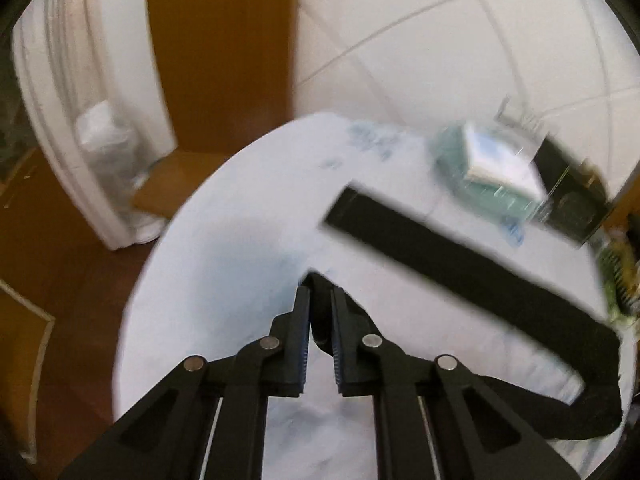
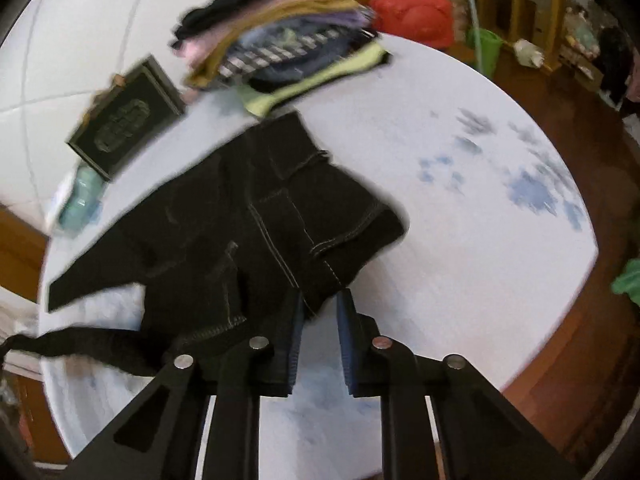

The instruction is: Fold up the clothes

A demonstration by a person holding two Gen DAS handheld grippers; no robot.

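Observation:
A black garment with pale stitching [image 2: 256,216] lies bunched on the round white table [image 2: 460,264]. My right gripper [image 2: 320,304] is shut on a fold of the garment at its near edge. A black strap of the garment [image 1: 460,256] runs across the table in the left wrist view and curls at the right. My left gripper [image 1: 320,292] is shut on a bit of black fabric, the end of that strap. The strap also trails at the lower left in the right wrist view [image 2: 92,344].
A stack of folded clothes [image 2: 280,40] sits at the table's far edge. A dark book [image 2: 124,120] and a teal and white box [image 1: 488,164] lie near it. A red bag [image 2: 412,12] and wooden floor [image 2: 580,320] lie beyond the table.

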